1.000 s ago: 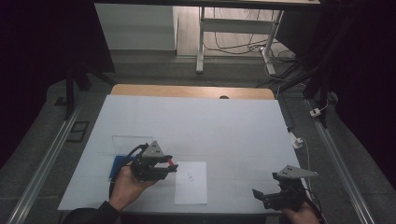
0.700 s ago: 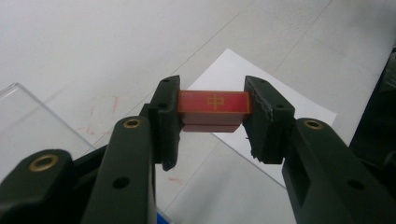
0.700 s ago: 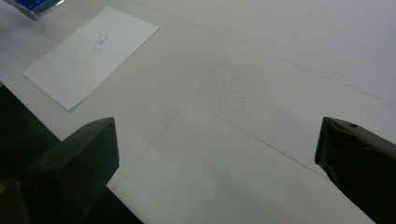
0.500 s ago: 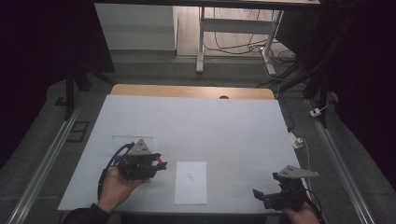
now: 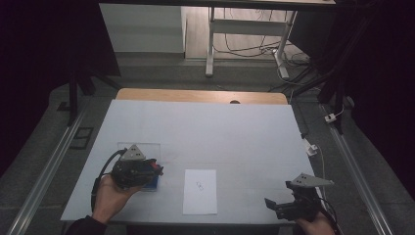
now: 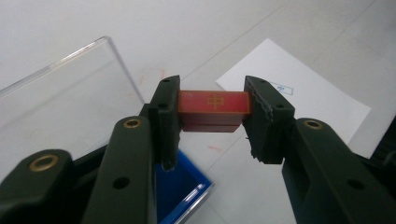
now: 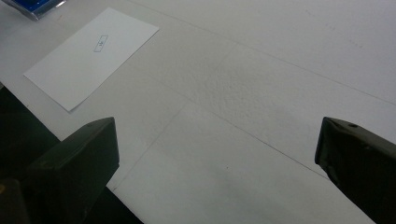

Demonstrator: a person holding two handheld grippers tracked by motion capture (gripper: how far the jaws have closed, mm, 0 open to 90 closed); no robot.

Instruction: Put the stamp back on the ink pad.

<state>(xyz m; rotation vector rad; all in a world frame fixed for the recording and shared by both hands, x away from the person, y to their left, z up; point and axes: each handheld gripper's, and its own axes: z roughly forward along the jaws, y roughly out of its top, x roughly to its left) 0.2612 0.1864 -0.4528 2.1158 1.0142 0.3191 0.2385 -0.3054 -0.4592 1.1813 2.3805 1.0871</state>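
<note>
Left gripper (image 6: 212, 116) pinches a small red stamp block (image 6: 214, 108) across its short ends, jaws pressed flat on both sides, block level with its gold mark facing up. The grip looks chosen to keep the stamping face pointing down and clear of the pads. It hangs just above the blue ink pad (image 6: 180, 191), which sits in a clear open case, lid (image 6: 70, 93) tipped up beside it; likely inking or about to ink.

White paper sheet (image 5: 200, 191) lies flat on the table (image 5: 235, 132) between the two hands, near the front edge, probably the stamp's target.

Right gripper (image 5: 274, 205) rests low at the table's right front corner, jaws spread wide with nothing between them, parked out of the way.

The left gripper view gives the block, its mark and the pad contact; in the high view the block is only a red speck at the gripper tip (image 5: 155, 169). The high view gives the layout: hands well apart, sheet between. The right gripper view shows the small printed box on the sheet (image 7: 100, 43).
</note>
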